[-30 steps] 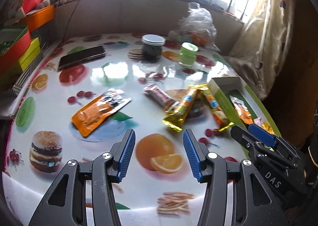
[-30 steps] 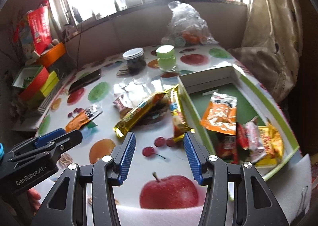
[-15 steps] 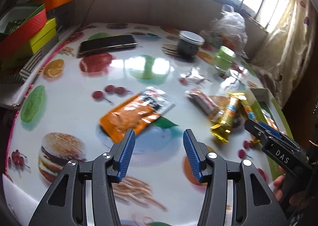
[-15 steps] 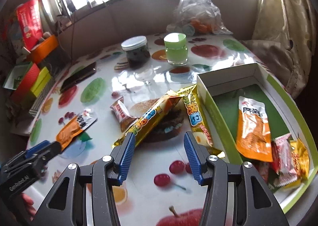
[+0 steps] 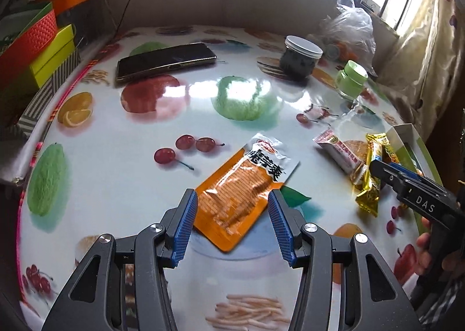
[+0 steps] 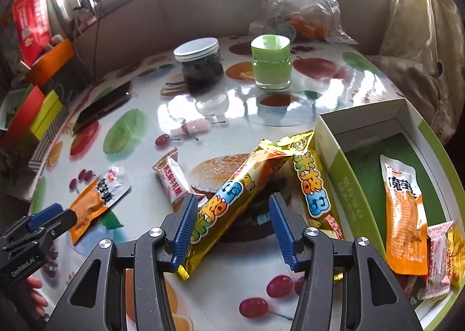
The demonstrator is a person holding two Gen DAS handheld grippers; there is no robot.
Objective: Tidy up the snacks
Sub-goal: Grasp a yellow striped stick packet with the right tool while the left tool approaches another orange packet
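Left gripper (image 5: pixel 232 224) spread, straddling the near end of the orange snack pouch (image 5: pixel 245 191) lying flat on the table (image 5: pixel 116 179); no contact. Right gripper (image 6: pixel 229 227) spread over the gold snack bar (image 6: pixel 232 200) beside the box (image 6: pixel 334 150). Both probably light, slick, crinkly film; pinch across the width near an end.

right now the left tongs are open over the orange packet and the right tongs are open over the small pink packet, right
Not quite. The right tongs are open over the gold snack bar, not the pink packet, which lies off to their left; the right wrist view shows it. The left tongs are indeed open over the orange packet.
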